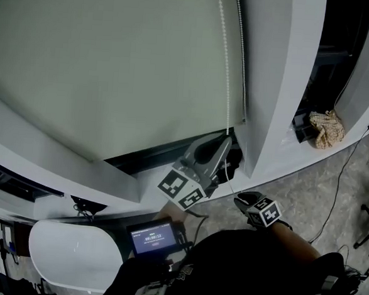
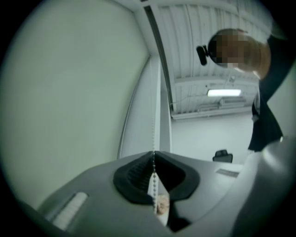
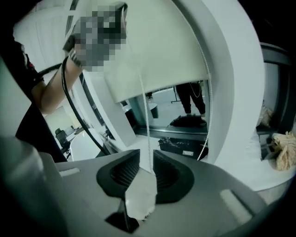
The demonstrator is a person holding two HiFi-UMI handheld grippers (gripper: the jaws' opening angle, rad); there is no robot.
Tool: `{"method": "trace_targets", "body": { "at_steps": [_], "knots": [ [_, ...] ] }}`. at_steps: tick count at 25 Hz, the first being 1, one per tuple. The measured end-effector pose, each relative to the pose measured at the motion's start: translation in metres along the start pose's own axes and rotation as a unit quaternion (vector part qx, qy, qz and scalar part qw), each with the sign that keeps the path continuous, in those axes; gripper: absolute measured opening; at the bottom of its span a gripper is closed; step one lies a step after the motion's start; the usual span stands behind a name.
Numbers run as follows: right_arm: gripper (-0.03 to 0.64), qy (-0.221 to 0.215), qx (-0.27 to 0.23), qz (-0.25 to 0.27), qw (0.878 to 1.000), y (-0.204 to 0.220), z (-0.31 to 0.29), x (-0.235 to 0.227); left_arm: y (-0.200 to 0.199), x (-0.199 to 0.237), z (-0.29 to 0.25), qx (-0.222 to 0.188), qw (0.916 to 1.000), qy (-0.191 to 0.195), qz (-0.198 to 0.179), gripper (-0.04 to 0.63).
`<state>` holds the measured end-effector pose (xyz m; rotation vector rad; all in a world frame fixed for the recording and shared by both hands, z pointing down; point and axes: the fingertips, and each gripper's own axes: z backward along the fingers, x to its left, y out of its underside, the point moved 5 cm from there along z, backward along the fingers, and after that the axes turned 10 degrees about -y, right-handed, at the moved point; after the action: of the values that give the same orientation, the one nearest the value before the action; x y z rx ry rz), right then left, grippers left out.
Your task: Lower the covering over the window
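A pale grey-green roller blind (image 1: 102,62) covers most of the window, its bottom edge a short way above the sill. A white bead chain (image 1: 227,65) hangs down its right side. My left gripper (image 1: 226,140) is raised and shut on this chain; in the left gripper view the bead chain (image 2: 153,139) runs straight into the closed left gripper (image 2: 154,153). My right gripper (image 1: 241,198) sits lower and to the right. In the right gripper view the chain (image 3: 143,115) passes through the gap of the right gripper (image 3: 146,159), whose jaws stand slightly apart, and the blind (image 3: 152,55) hangs above.
A white pillar (image 1: 270,87) stands right of the blind. A crumpled beige cloth (image 1: 327,128) lies on the sill beyond it. A black cable (image 1: 339,186) trails over the floor. A white table (image 1: 70,252) and a small screen (image 1: 155,238) lie at lower left.
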<state>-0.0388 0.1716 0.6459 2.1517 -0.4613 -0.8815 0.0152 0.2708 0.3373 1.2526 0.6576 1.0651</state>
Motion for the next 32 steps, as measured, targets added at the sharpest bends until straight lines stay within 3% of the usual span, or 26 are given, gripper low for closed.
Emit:
{"method": "trace_targets", "body": {
  "at_steps": [1,2,5,8,13,16,19,22,23,26,29,32],
  "knots": [
    [0.102,0.003,-0.026,-0.013,1.0,-0.007,0.008,-0.004,0.016,0.003,0.004,0.024,0.9995,-0.005,-0.019,0.011],
    [0.109,0.004,-0.065,-0.027,0.998,-0.02,0.018,-0.008,0.037,0.007,0.008,0.05,0.9984,-0.007,-0.025,0.011],
    [0.107,0.008,-0.208,-0.028,0.978,-0.089,0.062,-0.01,0.105,0.016,0.027,0.135,0.9906,-0.022,0.0,0.011],
    [0.107,-0.002,-0.312,0.019,0.95,-0.168,0.11,0.008,0.167,0.015,0.05,0.207,0.9774,-0.036,0.027,0.011],
    [0.114,-0.069,-0.409,0.122,0.902,-0.296,0.177,0.071,0.232,-0.003,0.082,0.283,0.957,-0.033,0.054,0.011],
    [0.115,-0.103,-0.434,0.162,0.88,-0.371,0.212,0.108,0.26,-0.018,0.098,0.319,0.9455,-0.025,0.061,0.011],
    [0.115,-0.129,-0.425,0.211,0.871,-0.434,0.233,0.139,0.285,-0.029,0.115,0.345,0.9364,-0.024,0.06,0.012],
    [0.093,-0.149,-0.42,0.228,0.866,-0.478,0.248,0.153,0.305,-0.031,0.132,0.371,0.9257,-0.019,0.068,0.012],
    [0.008,-0.148,-0.418,0.234,0.865,-0.488,0.252,0.156,0.31,-0.029,0.138,0.38,0.9219,-0.022,0.07,0.012],
    [0.014,-0.137,-0.413,0.26,0.862,-0.494,0.255,0.162,0.311,-0.023,0.15,0.379,0.9214,-0.046,0.075,0.005],
    [0.011,-0.12,-0.433,0.276,0.85,-0.488,0.265,0.16,0.309,-0.012,0.154,0.374,0.9245,-0.054,0.05,0.004],
    [0.011,-0.107,-0.428,0.284,0.851,-0.48,0.264,0.154,0.31,-0.015,0.165,0.388,0.9191,-0.048,0.051,0.005]
  ]
}}
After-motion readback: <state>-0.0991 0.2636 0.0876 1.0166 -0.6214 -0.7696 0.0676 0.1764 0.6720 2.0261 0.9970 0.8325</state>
